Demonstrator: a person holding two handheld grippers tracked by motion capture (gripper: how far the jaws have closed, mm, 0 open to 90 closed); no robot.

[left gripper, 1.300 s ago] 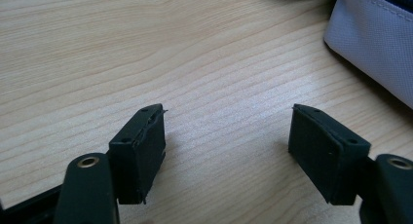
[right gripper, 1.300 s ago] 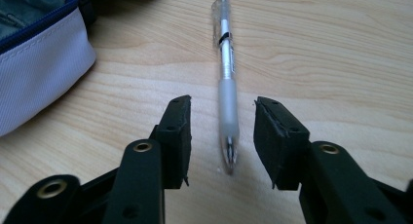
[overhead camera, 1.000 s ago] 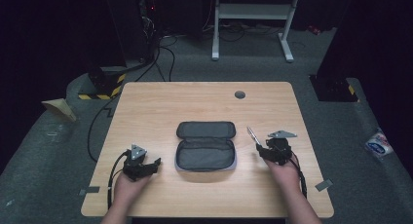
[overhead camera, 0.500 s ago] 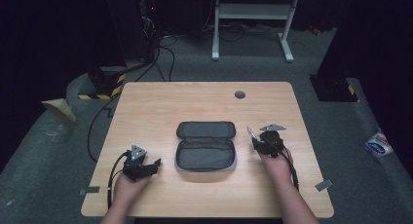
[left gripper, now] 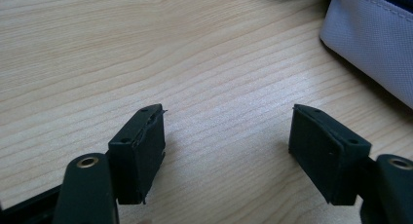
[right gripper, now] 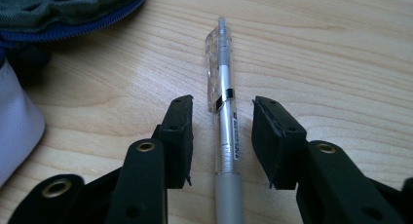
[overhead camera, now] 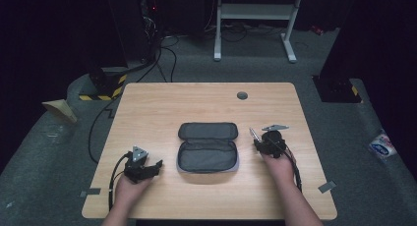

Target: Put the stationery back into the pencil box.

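A clear-and-silver pen [right gripper: 224, 112] lies on the wooden table [overhead camera: 162, 108], just right of an open grey pencil case [overhead camera: 207, 147]. My right gripper [right gripper: 221, 136] straddles the pen; its jaws have just been closing, and a small gap still shows on each side of the barrel. In the high view the pen's tip [overhead camera: 253, 133] pokes out past the right gripper [overhead camera: 260, 143]. My left gripper [overhead camera: 153, 166] rests at the table's front left, open wide, with bare wood between its jaws [left gripper: 226, 141] and a corner of the pencil case [left gripper: 375, 44] to its upper right.
A round grey grommet [overhead camera: 242, 95] sits near the table's far edge. The case's blue zipper edge [right gripper: 73, 29] lies close to the left of the right gripper. Cables trail from both grippers toward the person. Dark floor and equipment surround the table.
The right hand has moved left toward the case and lowered over the pen, with its jaws narrowing around it. The left hand has stayed put.
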